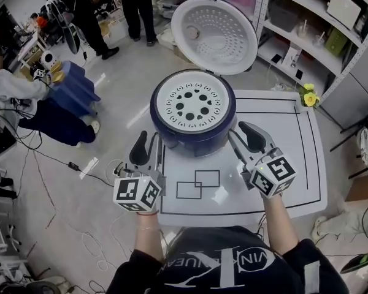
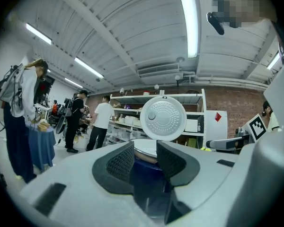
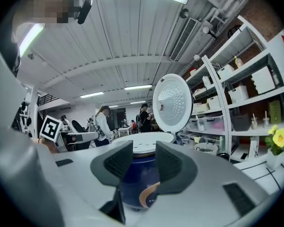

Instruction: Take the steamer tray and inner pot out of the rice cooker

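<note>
**Both grippers open, level with the rice cooker**

Only the head view looks down into the rice cooker (image 1: 193, 127). There the white steamer tray (image 1: 192, 103), ringed with holes, sits in the cooker's mouth at frame centre, and the lid (image 1: 214, 35) stands open above it. The inner pot cannot be made out under the tray.

The two gripper views show the tray edge-on, as a pale rim above the blue body. The right one alone shows a copper mark low on the cooker.

The left hand-held gripper (image 1: 148, 147) is at the cooker's lower left and the right hand-held gripper (image 1: 244, 137) at its lower right, both over the white surface (image 1: 294, 158). Each has its jaws apart and holds nothing. The cooker shows through each gap, just beyond the fingertips.
</note>
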{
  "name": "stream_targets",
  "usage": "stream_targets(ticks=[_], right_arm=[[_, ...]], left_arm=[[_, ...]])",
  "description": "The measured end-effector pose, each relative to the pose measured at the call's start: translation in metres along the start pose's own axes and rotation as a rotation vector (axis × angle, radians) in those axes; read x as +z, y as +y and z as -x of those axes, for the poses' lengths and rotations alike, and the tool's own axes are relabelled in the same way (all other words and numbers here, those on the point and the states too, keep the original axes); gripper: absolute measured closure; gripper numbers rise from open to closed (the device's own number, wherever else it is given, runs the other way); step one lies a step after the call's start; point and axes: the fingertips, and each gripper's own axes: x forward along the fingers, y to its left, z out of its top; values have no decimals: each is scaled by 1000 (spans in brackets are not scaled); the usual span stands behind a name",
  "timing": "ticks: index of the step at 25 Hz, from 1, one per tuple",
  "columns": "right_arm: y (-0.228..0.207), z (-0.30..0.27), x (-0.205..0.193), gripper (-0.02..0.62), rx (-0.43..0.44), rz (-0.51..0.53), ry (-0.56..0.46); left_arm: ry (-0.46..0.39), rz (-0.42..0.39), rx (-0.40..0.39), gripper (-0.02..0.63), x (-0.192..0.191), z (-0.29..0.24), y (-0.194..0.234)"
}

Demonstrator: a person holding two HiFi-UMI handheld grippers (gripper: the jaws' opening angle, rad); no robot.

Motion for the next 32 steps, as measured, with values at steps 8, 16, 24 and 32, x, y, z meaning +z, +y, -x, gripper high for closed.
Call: stream_targets(ticks=[8, 16, 24, 32], right_arm=[[-19, -20, 7, 456, 9, 12, 3], [-38, -56, 16, 456, -16, 89, 121], [-60, -104, 8, 423, -56, 212, 307], [-75, -131, -7, 422, -87, 261, 385]], left_arm=[[15, -22, 27, 474, -1, -14, -5], [54, -61, 27, 468, 1, -36, -8], [100, -115, -5, 454, 6, -80, 10], [117, -115, -64, 446, -3, -104, 17]])
